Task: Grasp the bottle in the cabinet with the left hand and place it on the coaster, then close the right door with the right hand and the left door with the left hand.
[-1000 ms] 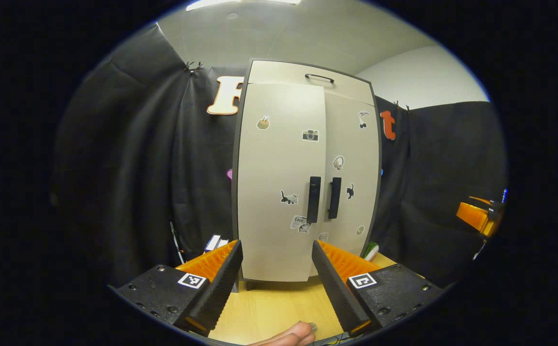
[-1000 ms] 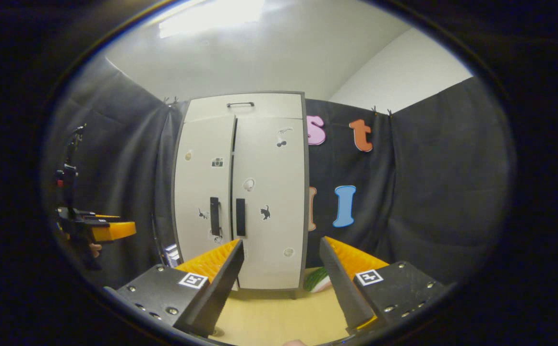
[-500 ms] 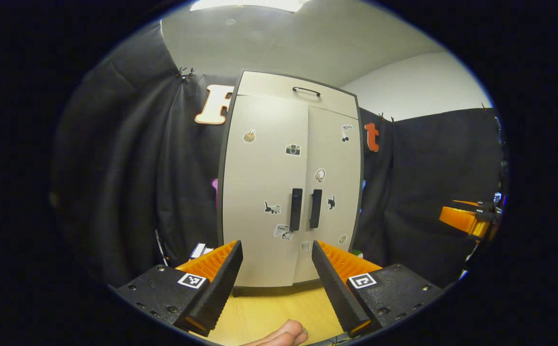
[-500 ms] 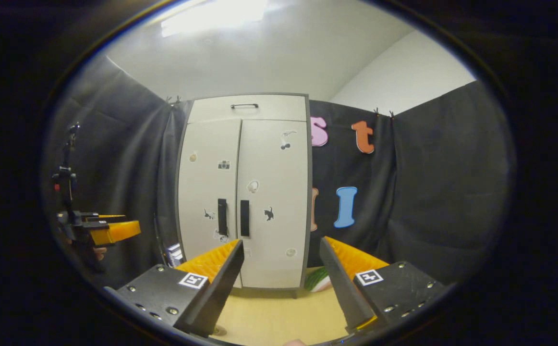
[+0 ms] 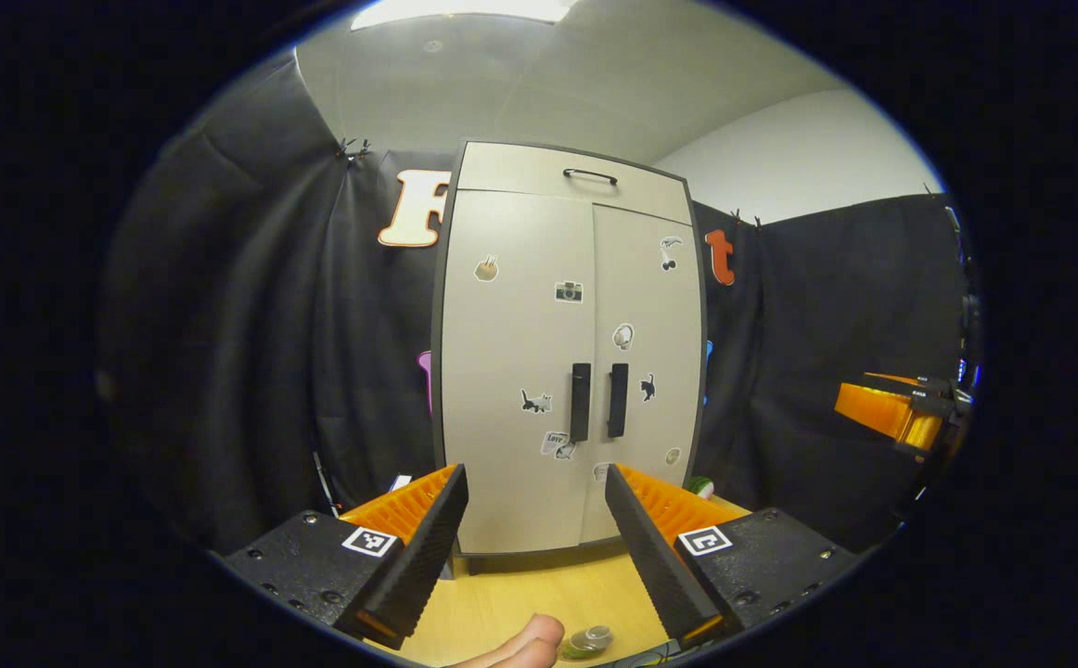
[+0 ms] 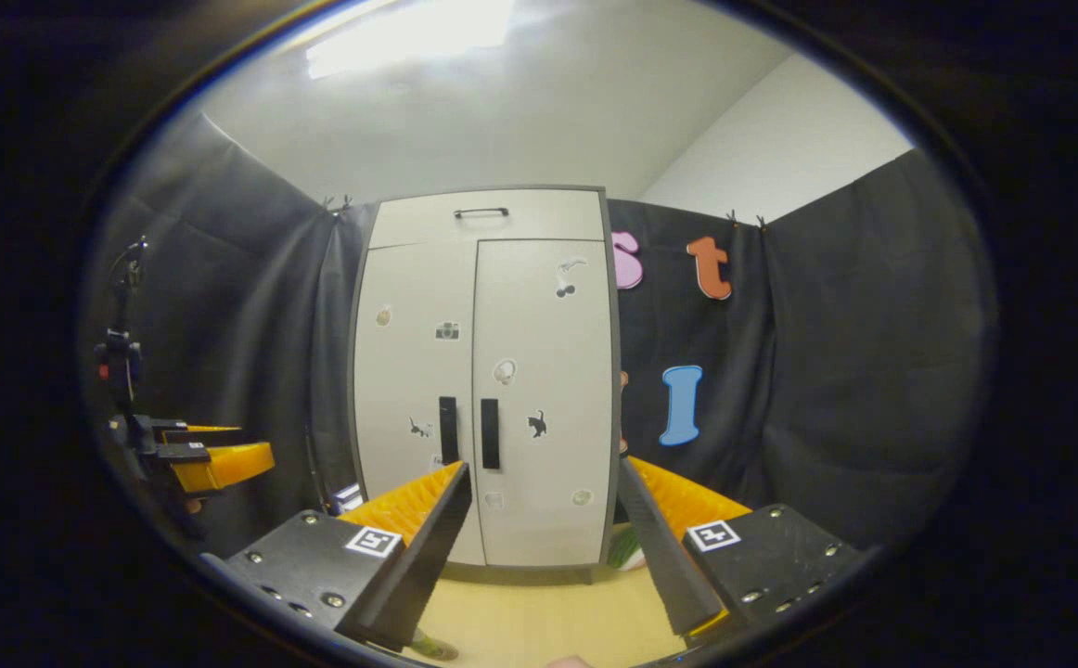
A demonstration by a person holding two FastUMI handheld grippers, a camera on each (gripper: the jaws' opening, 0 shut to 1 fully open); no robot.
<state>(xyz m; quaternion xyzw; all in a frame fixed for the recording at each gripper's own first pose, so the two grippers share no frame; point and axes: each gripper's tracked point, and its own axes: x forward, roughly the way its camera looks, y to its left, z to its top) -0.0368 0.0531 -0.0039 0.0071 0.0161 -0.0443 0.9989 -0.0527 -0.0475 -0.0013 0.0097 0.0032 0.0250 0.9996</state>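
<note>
While both pairs of tongs hang over the bench, each pair stands wide and holds nothing. Closest in the left gripper view are the left tongs (image 5: pixel 533 475), and a person's fingertip (image 5: pixel 516 645) peeks in just under them. Right beside that fingertip, low between the two fingers of the tongs, sits a small round see-through thing with green under it (image 5: pixel 588 638). I think this is the top of the bottle on its coaster, but so little of it shows that I cannot be sure. It rests on the pale wooden bench (image 5: pixel 520 594), very near the left tongs and below them.

Farther off stands the tall cream cabinet (image 5: pixel 520 232). Its left door (image 5: pixel 502 371) and right door (image 5: pixel 655 315) both look flat and shut, with only a thin line between them. The two black bar handles (image 5: pixel 580 402) stand upright, side by side in the middle. The cabinet lies straight ahead of the left tongs and well apart from them. The right tongs (image 6: pixel 544 467) point at the same doors from a little to the right, also well apart.

With both doors shut, the job looks done. No push seems needed now.
</note>
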